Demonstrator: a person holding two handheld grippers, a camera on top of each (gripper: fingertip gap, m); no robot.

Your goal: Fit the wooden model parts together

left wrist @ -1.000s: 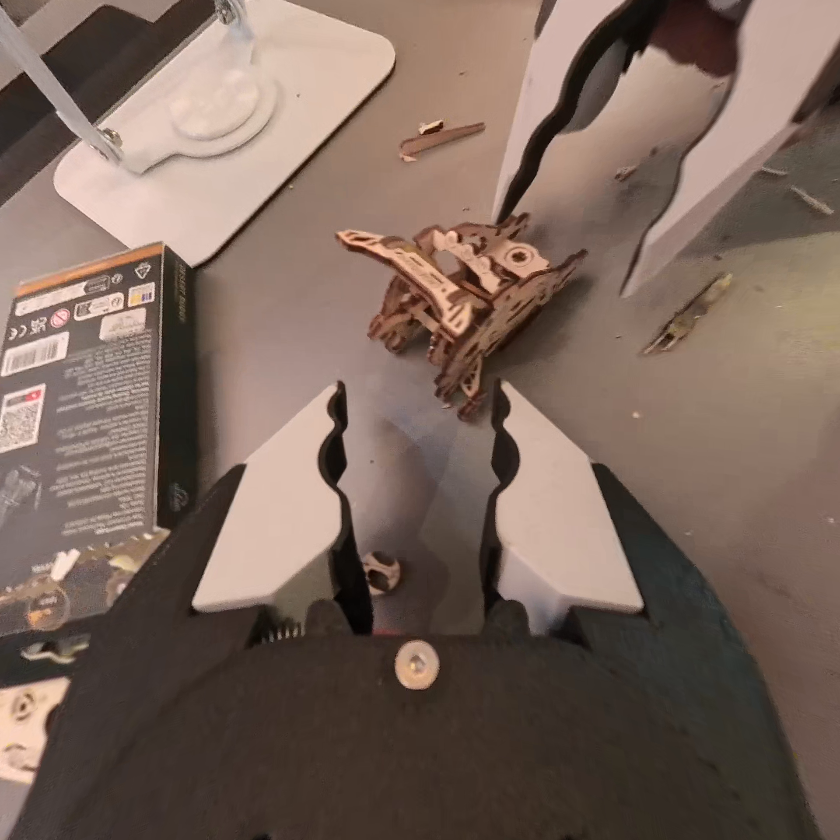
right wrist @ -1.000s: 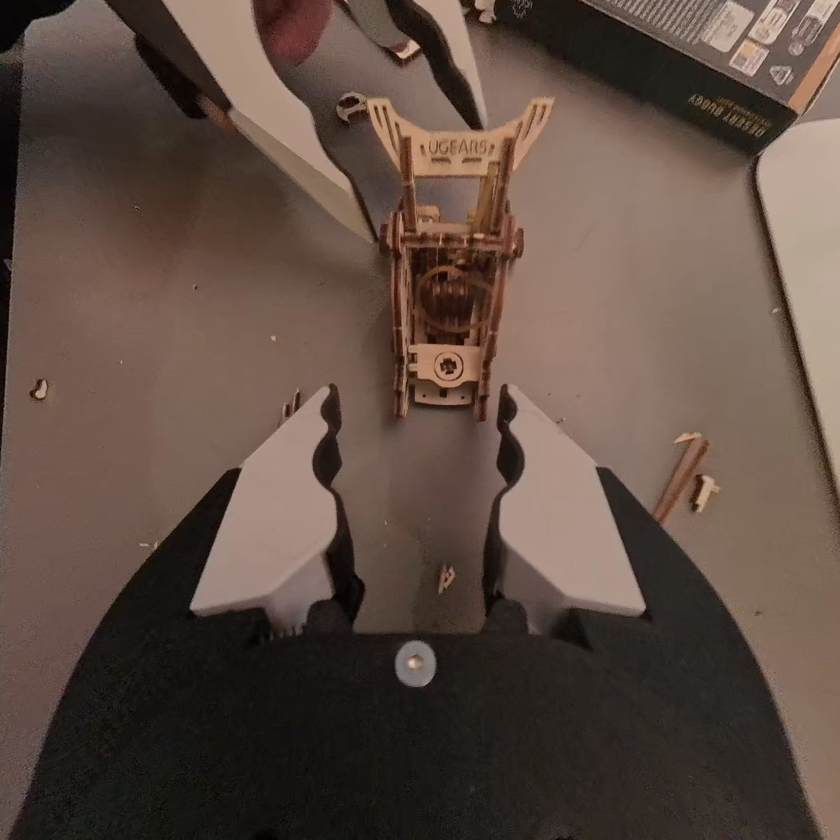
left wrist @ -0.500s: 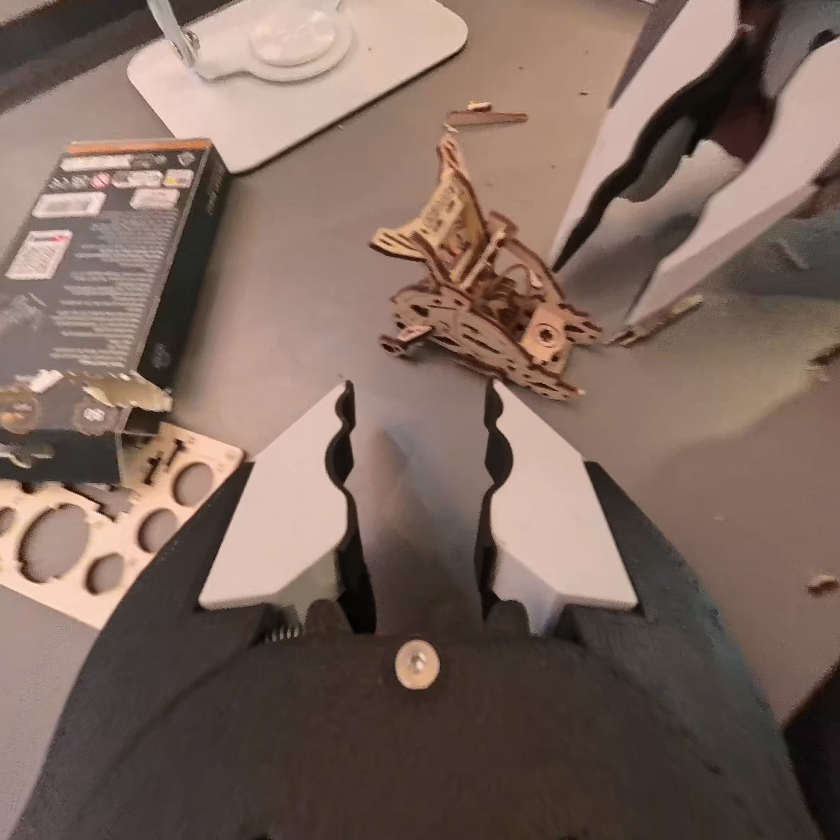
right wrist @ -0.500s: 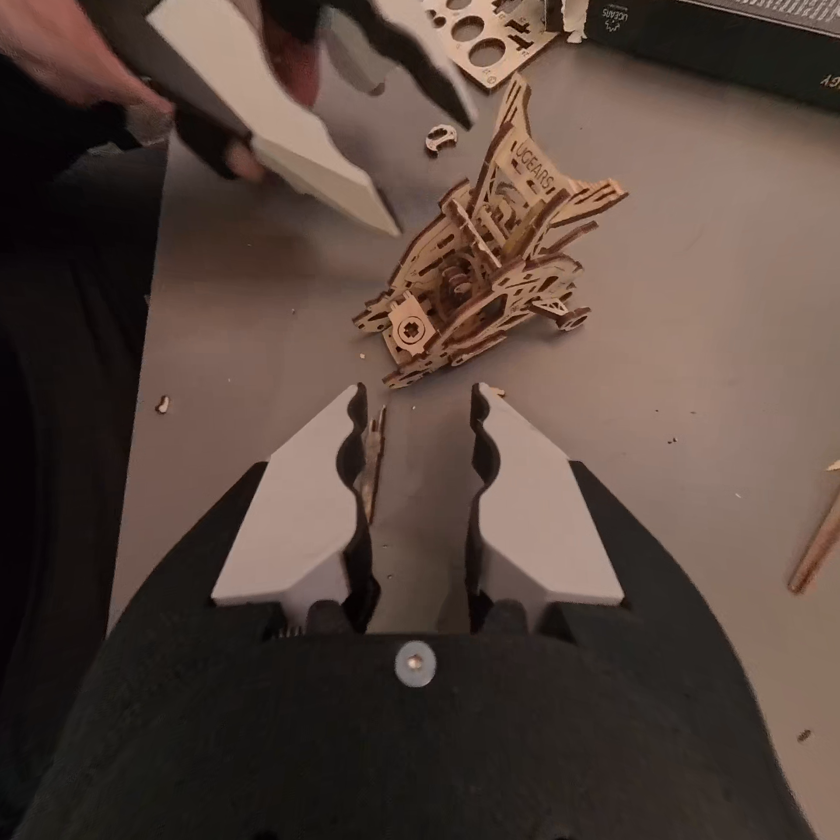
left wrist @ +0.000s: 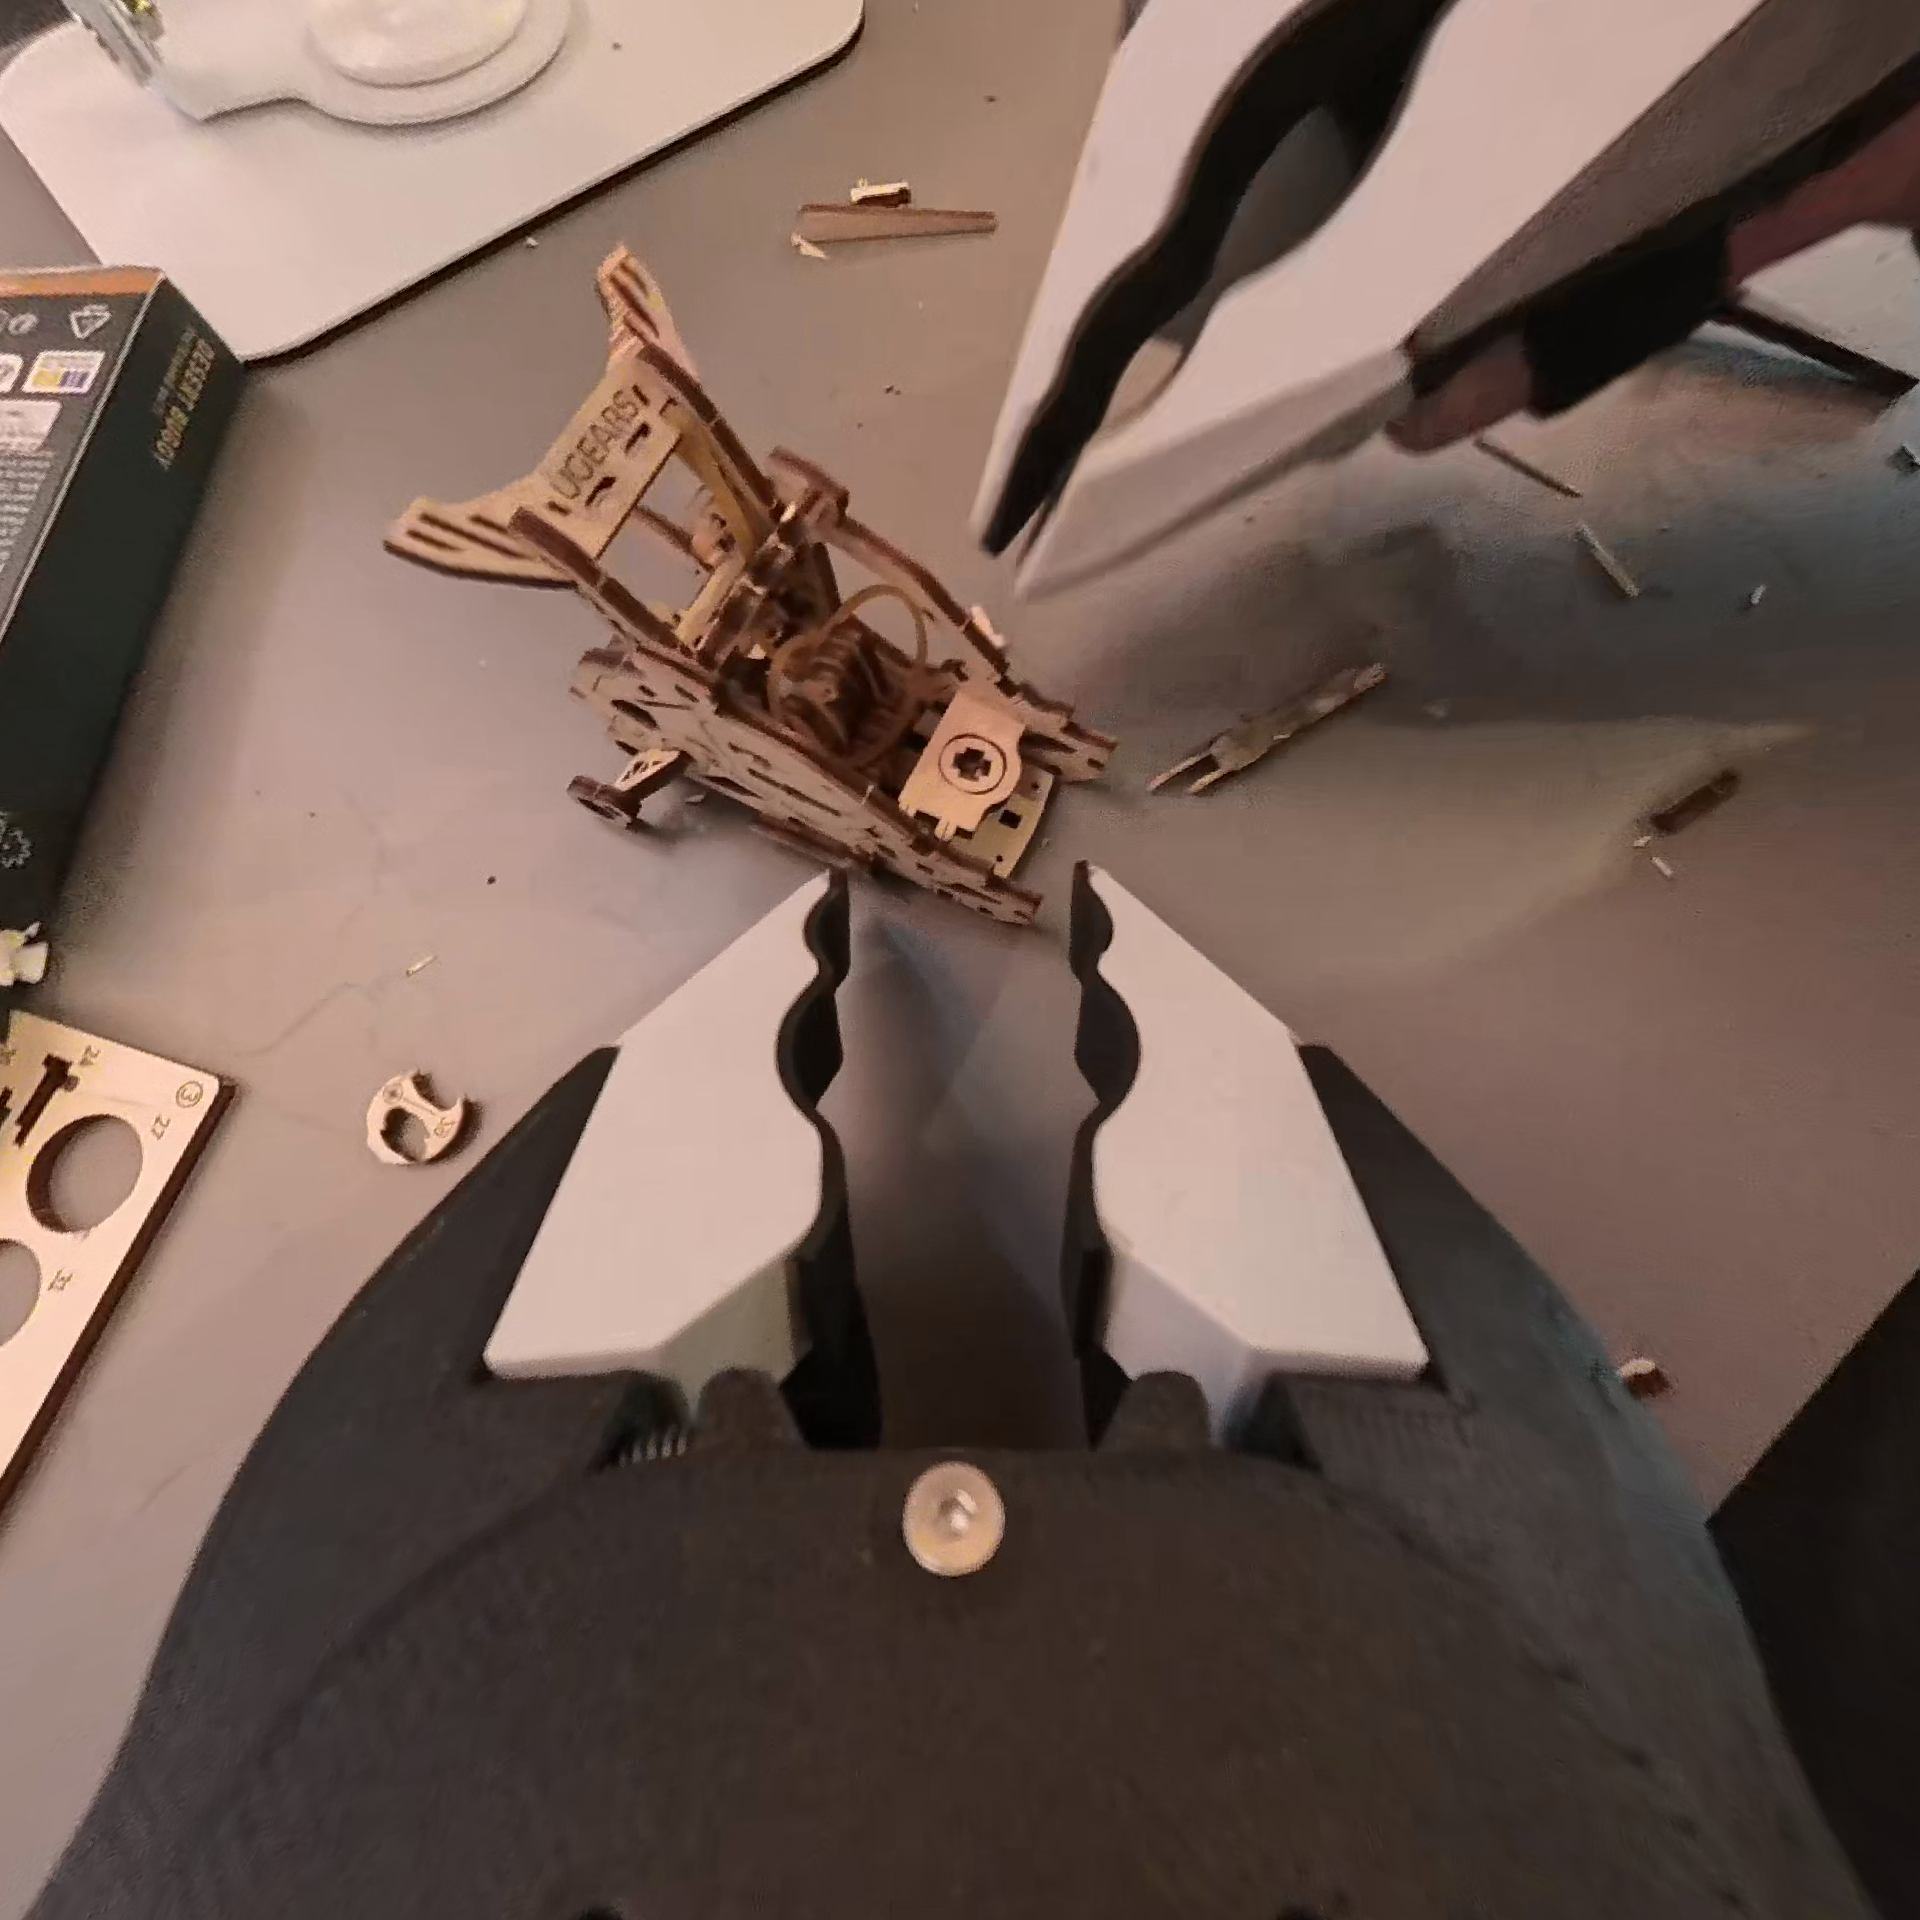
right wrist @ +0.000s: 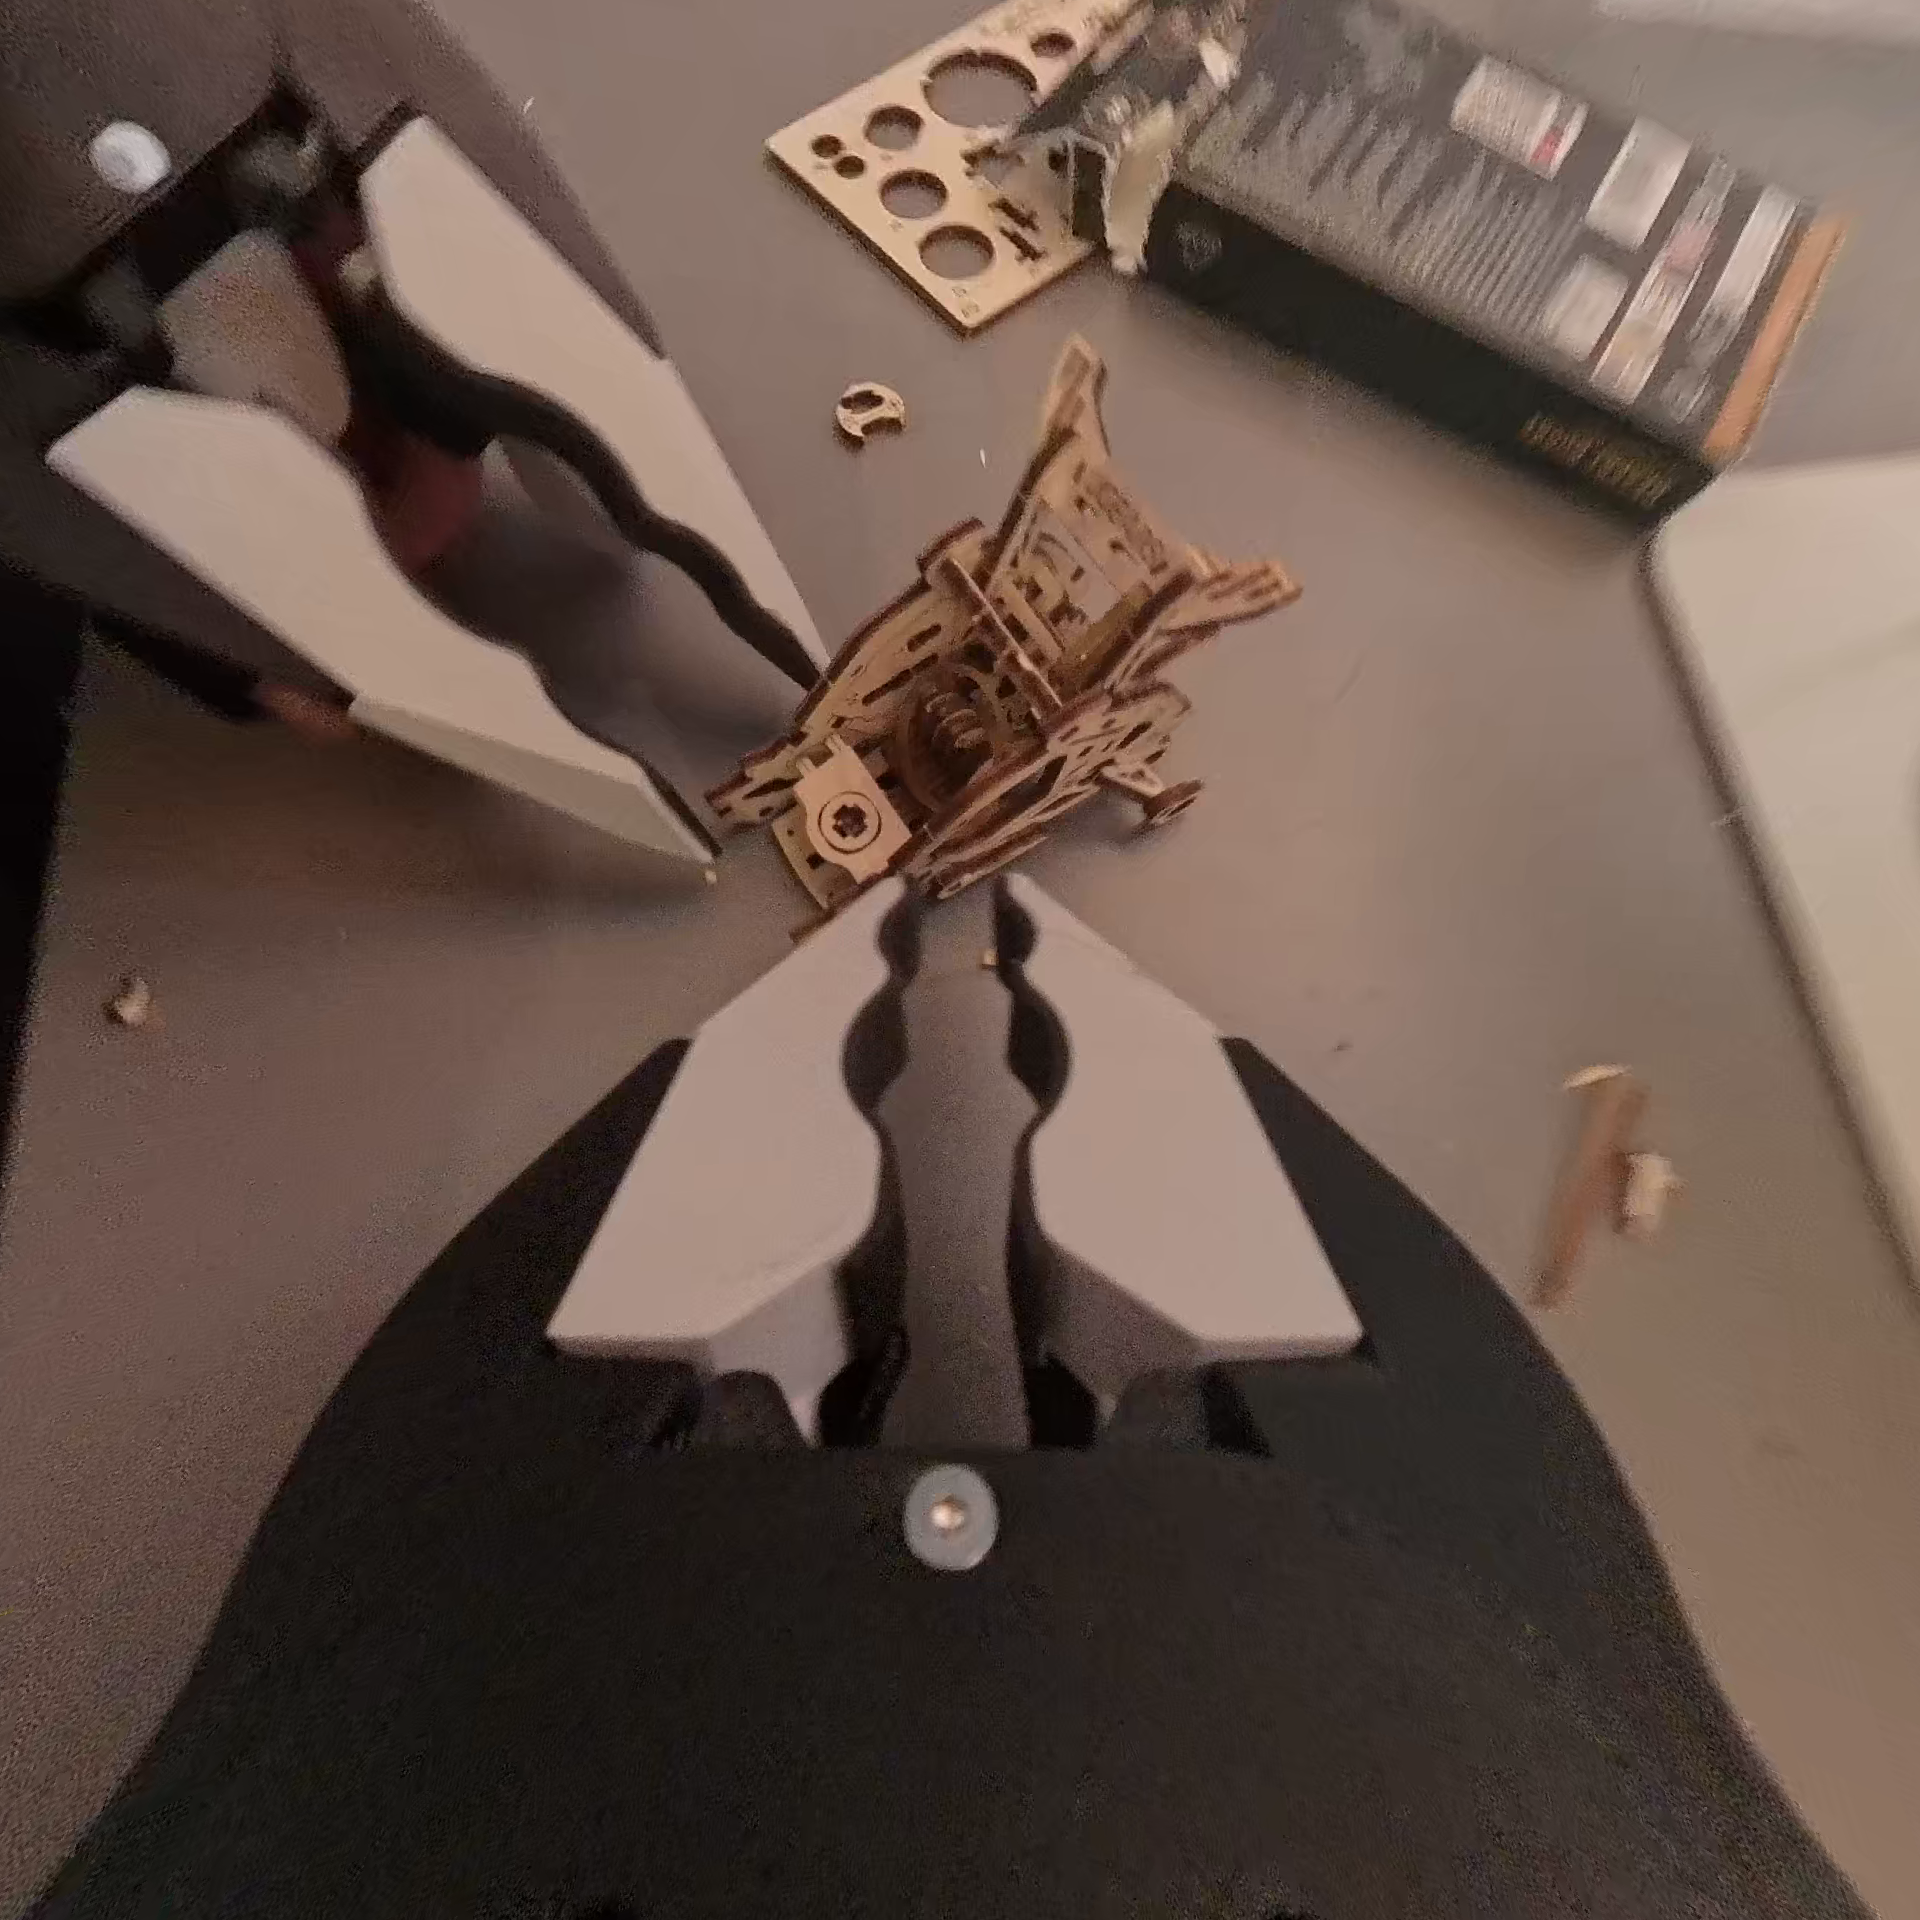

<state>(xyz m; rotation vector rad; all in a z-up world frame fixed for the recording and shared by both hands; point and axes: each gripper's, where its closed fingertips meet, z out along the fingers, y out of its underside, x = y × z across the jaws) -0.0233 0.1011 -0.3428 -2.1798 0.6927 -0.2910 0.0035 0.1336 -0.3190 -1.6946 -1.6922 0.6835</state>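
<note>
Fingers [left wrist: 831, 935] just short of wooden model [left wrist: 790, 686]

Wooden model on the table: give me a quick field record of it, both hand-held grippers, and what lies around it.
model: partly built wooden model, lying tilted on grey table
left hand-held gripper: open, empty, tips just short of model
right hand-held gripper: open, empty, tips at model's near end
nearby: black box, punched wooden sheet, small round part, wood scraps
</note>
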